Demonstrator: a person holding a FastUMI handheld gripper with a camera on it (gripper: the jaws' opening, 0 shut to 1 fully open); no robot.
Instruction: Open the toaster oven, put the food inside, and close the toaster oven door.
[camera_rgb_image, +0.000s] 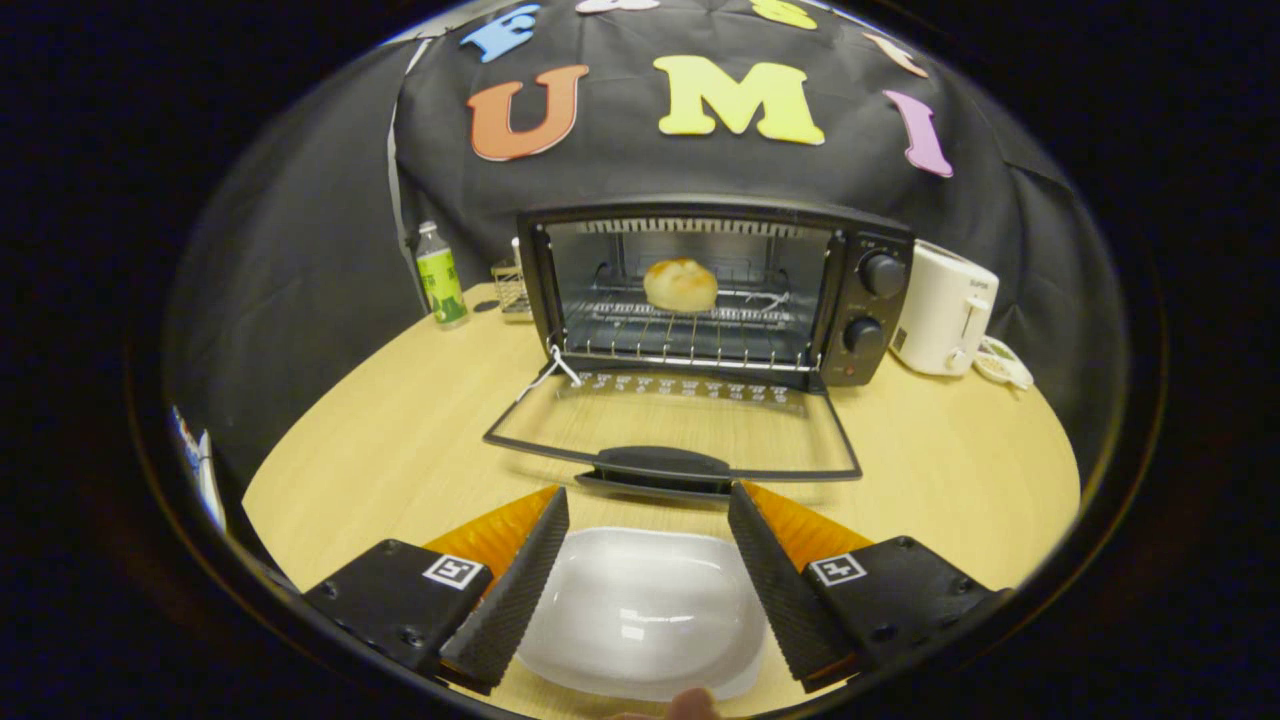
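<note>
A black toaster oven (860, 290) stands on the wooden table beyond my fingers, its glass door (680, 425) folded down flat toward me. A round bread roll (680, 284) rests on the wire rack (690, 335) inside. The door's black handle (662, 465) lies just ahead of my fingertips. My gripper (648, 500) is open, its two black ribbed fingers (520, 585) spread wide with nothing pressed between them. Below and between the fingers a bare white plate (640, 615) sits on the table.
A white toaster (942, 308) stands to the right of the oven, with a small dish (1003, 364) beside it. A green-labelled bottle (440, 275) and a small wire basket (511, 288) stand to the oven's left. The table (380, 440) is round-edged.
</note>
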